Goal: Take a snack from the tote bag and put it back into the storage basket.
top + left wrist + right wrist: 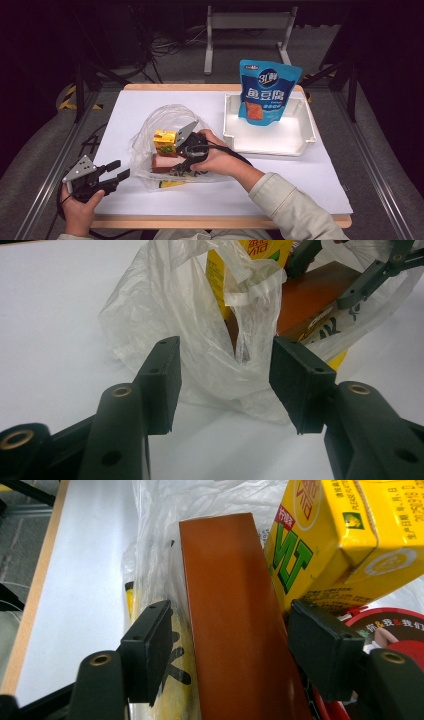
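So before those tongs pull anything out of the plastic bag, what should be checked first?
1. Right tongs straddle the brown box: ok, one pad on each side, not yet closed.
2. Yellow drink carton out of the way: not ok, it leans right beside the box and one pad.
3. Left tongs ready to steady the plastic bag: ok, open and aimed at it, not gripping.
4. White tray has room: ok, only the blue pouch stands at its back.
5. Bag's mouth is wide enough: cannot tell.
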`<state>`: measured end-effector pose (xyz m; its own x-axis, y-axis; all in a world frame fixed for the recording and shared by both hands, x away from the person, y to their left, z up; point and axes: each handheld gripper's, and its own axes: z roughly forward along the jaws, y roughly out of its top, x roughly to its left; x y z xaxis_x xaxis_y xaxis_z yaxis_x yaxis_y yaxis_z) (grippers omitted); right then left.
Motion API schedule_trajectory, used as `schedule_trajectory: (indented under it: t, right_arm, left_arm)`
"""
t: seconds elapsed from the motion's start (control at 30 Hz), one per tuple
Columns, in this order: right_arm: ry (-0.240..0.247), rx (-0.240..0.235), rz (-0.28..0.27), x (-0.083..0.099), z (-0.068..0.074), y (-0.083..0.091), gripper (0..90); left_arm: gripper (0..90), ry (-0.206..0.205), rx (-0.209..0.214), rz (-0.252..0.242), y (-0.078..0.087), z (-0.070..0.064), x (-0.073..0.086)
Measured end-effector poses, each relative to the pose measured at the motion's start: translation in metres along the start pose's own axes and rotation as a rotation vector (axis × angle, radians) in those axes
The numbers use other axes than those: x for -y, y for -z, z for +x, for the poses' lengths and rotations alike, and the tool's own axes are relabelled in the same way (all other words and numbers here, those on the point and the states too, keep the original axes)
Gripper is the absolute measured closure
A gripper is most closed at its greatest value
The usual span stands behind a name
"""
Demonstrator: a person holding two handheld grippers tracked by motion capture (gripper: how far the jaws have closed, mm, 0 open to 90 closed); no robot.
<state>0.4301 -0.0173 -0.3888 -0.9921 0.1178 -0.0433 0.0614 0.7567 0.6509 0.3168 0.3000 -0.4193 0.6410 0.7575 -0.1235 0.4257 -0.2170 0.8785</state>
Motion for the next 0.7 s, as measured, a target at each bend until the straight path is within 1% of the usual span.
schedule_trajectory:
  t: [0.03, 0.1, 0.27, 0.53, 0.57, 0.63, 0.7]
  right_arm:
    - [0.002, 0.005, 0.002, -0.0001, 0.0006, -0.0003, 35.0]
    - [0.022, 0.015, 0.005, -0.0006, 0.0014, -0.0014, 34.7]
    - [0.046, 0.028, 0.009, -0.0009, 0.0027, -0.003, 34.4]
    - [0.042, 0.02, 0.014, -0.0001, 0.0047, -0.0022, 33.8]
    - [0.04, 0.012, 0.031, 0.0003, 0.0044, -0.002, 34.9]
    - [0.042, 0.01, 0.039, 0.0013, 0.0048, -0.0031, 34.8]
    - [0.053, 0.01, 0.054, 0.0022, 0.006, -0.0052, 33.0]
  left_arm:
    - [47.5, 0.0, 0.0, 0.0, 0.0, 0.0, 0.0]
    - [47.4, 0.001, 0.0, 0.001, 0.0, 0.0, 0.0]
    - [47.5, 0.001, 0.001, 0.002, -0.0002, 0.0, 0.0001]
    - [47.5, 0.003, 0.002, 0.003, -0.0003, 0.0003, 0.0002]
    - [47.4, 0.002, 0.002, 0.002, -0.0006, 0.0002, 0.0002]
    - [47.4, 0.002, 0.002, 0.003, -0.0007, 0.0001, 0.0002]
    - [47.5, -0.001, 0.002, 0.003, -0.0006, 0.0002, 0.0001]
